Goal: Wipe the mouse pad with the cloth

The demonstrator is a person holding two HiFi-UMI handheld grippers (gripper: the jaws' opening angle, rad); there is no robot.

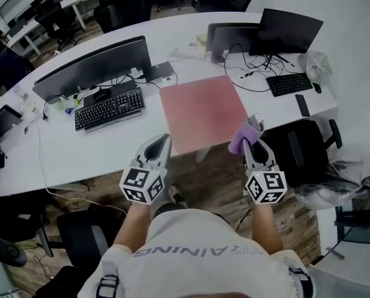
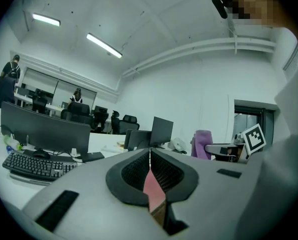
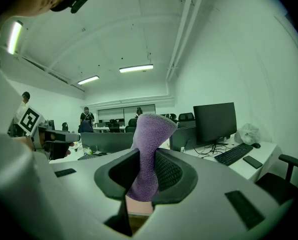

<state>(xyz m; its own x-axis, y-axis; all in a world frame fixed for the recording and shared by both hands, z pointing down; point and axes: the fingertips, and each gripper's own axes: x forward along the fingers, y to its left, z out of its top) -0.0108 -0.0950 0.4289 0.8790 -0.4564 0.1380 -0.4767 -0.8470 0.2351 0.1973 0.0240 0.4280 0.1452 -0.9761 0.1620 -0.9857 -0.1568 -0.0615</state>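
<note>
- The mouse pad [image 1: 203, 113] is a large, flat, dull-pink square mat with a smooth matte face. It lies on the white desk [image 1: 48, 160], and its near edge runs along the desk's front edge.
- The cloth [image 1: 247, 135] is purple, thick and fuzzy like terry. It is bunched into a stubby roll that flares at the top, and it hangs above the mouse pad's near right corner.
- The right gripper [image 1: 252, 144] has its ribbed black jaws clamped on the cloth [image 3: 149, 134], which stands up out of them. The right gripper [image 3: 145, 159] is level and points away from the person.
- The left gripper [image 1: 160, 143] hovers over the mouse pad's near left corner. In the left gripper view the left gripper [image 2: 150, 154] has its jaws closed tip to tip with nothing between them.
- A black keyboard [image 1: 109, 109] lies left of the mouse pad, with a wide dark monitor [image 1: 92, 67] behind it.
- Right of the mouse pad are a second keyboard [image 1: 289, 84], tangled black cables and a dark phone [image 1: 302, 105].
- A black office chair [image 1: 300, 151] stands near the mouse pad's right corner, on a wood-plank floor [image 1: 216, 179].
- The room is a white, strip-lit open office.
- Both bare forearms [image 1: 132, 225] reach forward side by side, with the grippers held apart at equal height.
</note>
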